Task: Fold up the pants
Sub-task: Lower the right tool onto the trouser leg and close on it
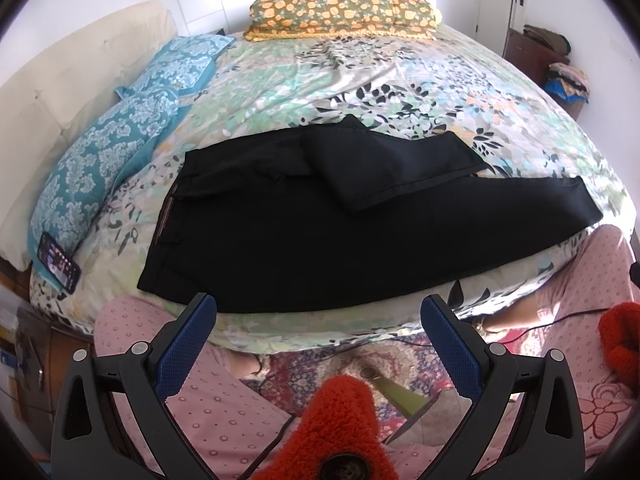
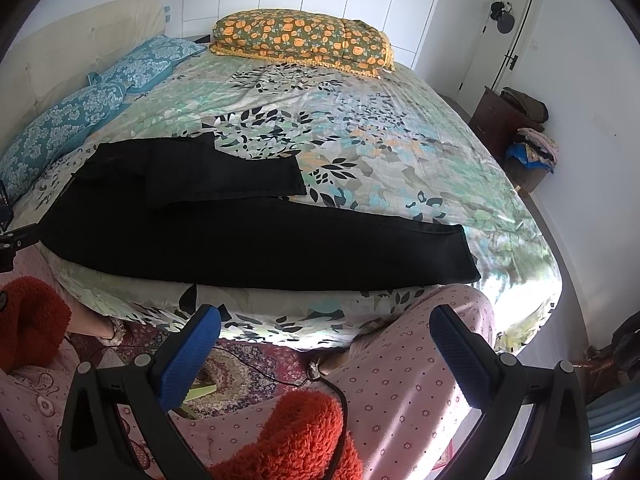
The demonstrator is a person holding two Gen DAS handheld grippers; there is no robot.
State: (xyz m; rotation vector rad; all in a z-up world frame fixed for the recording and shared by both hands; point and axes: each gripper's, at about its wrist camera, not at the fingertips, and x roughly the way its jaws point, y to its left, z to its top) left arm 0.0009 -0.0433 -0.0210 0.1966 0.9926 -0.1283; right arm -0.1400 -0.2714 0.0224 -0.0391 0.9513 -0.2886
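Observation:
Black pants (image 1: 320,236) lie flat across the near edge of the bed, waistband at the left, one leg stretched to the right, the other leg folded back on top. They show in the right wrist view (image 2: 260,240) too. My left gripper (image 1: 319,312) is open and empty, held off the bed's near edge below the pants. My right gripper (image 2: 326,322) is open and empty, below the bed edge near the long leg's hem (image 2: 468,256).
The bed (image 2: 380,140) has a floral sheet. Teal pillows (image 1: 104,164) lie at the left, an orange-flowered pillow (image 1: 344,8) at the far side. A phone (image 1: 58,262) rests at the left edge. My pink-clad legs (image 2: 416,380) stand against the bed. A dresser with clothes (image 2: 516,128) stands at the right.

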